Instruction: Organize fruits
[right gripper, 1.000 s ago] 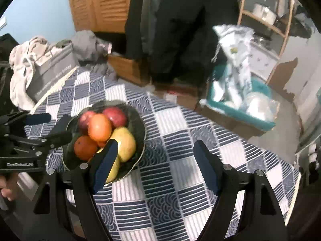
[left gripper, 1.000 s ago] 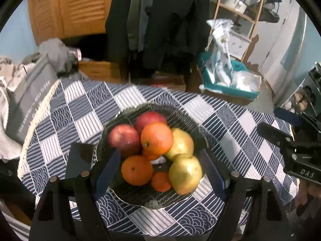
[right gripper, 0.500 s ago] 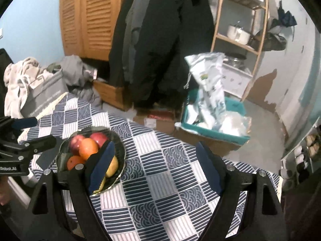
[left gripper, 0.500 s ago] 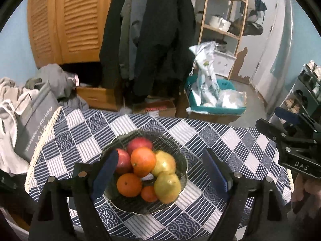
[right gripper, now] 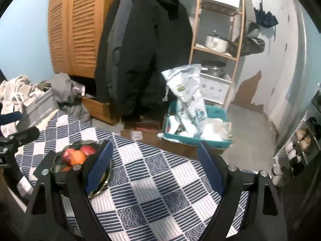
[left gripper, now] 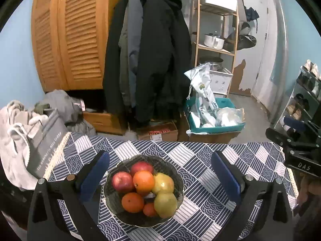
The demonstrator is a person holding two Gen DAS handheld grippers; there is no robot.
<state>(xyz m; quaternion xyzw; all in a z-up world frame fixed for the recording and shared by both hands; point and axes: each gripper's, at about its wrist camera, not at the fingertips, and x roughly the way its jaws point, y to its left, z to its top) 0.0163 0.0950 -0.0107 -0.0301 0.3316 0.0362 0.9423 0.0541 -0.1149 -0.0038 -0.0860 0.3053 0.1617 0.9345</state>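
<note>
Centrally on the blue-and-white patterned tablecloth (left gripper: 192, 160) sits a dark bowl (left gripper: 178, 172) heaped with fruit: two red apples (left gripper: 122, 181), three oranges (left gripper: 143, 181) and two yellow-green pears (left gripper: 166, 201). Above the table, the left gripper (left gripper: 160, 172) hangs with its blue-padded jaws spread wide and empty, the bowl showing between them. To its right, the right gripper (right gripper: 154, 164) is likewise wide open and holding nothing, with the bowl just behind its left finger. Behind the table hang dark coats (left gripper: 152, 56) beside a louvred wooden wardrobe (left gripper: 70, 36).
</note>
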